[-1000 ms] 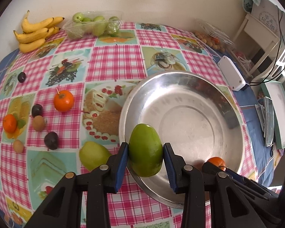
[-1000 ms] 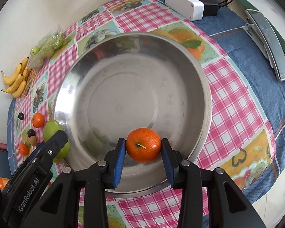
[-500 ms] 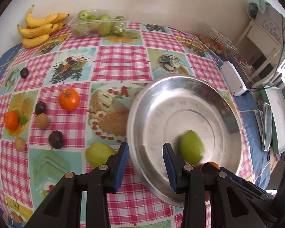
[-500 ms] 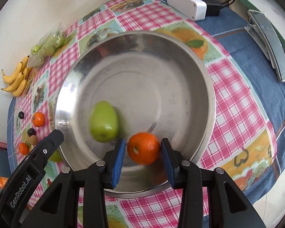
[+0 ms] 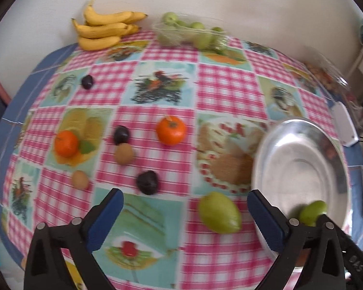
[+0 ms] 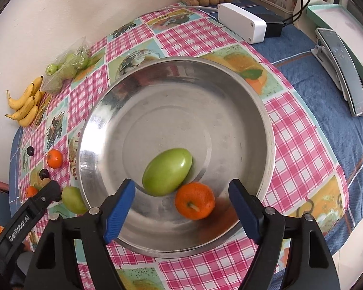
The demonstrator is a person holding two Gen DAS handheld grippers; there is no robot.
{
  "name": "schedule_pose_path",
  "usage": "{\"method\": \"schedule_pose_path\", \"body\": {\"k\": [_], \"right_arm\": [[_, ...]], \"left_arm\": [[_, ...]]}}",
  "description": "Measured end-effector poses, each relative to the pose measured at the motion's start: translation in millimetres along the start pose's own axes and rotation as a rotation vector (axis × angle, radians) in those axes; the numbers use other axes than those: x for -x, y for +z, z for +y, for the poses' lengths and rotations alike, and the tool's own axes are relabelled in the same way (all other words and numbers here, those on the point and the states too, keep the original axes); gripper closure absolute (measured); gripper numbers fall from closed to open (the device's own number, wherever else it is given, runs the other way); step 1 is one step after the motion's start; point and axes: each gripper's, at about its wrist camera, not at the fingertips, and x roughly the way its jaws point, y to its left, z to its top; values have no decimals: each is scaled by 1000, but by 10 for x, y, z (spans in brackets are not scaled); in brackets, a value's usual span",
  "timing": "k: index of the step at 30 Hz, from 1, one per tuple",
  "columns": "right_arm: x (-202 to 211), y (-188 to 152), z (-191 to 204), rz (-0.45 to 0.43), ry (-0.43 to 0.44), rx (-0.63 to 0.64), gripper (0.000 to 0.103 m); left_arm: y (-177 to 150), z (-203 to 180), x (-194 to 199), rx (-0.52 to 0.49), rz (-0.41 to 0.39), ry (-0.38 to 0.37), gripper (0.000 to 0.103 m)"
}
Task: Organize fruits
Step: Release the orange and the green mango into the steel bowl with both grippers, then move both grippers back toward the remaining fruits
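Only the right gripper (image 6: 181, 207) (wide apart, empty) sees the orange (image 6: 195, 200) touching the green mango (image 6: 167, 171); the left gripper (image 5: 185, 220), equally splayed, glimpses half-hidden green.

Shiny metal bowl (image 6: 266, 130), glossy smooth green fruit (image 6: 167, 171), plasticky checked tablecloth (image 5: 225, 91).
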Motion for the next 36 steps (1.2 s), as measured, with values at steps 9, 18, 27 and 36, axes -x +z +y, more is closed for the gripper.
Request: {"method": "schedule_pose_path", "body": {"k": [9, 18, 27, 36], "right_arm": [[-12, -18, 86, -15, 6, 38, 5], [6, -26, 239, -70, 42, 83, 5], [7, -54, 392, -102, 41, 125, 5], [-62, -153, 792, -58, 52, 205, 5]], "left_arm": [[43, 289, -11, 7, -21, 76, 0], [66, 423, 11, 9, -43, 81, 0], [63, 580, 2, 33, -23, 61, 0], [121, 930, 60, 83, -35, 76, 0]]}}
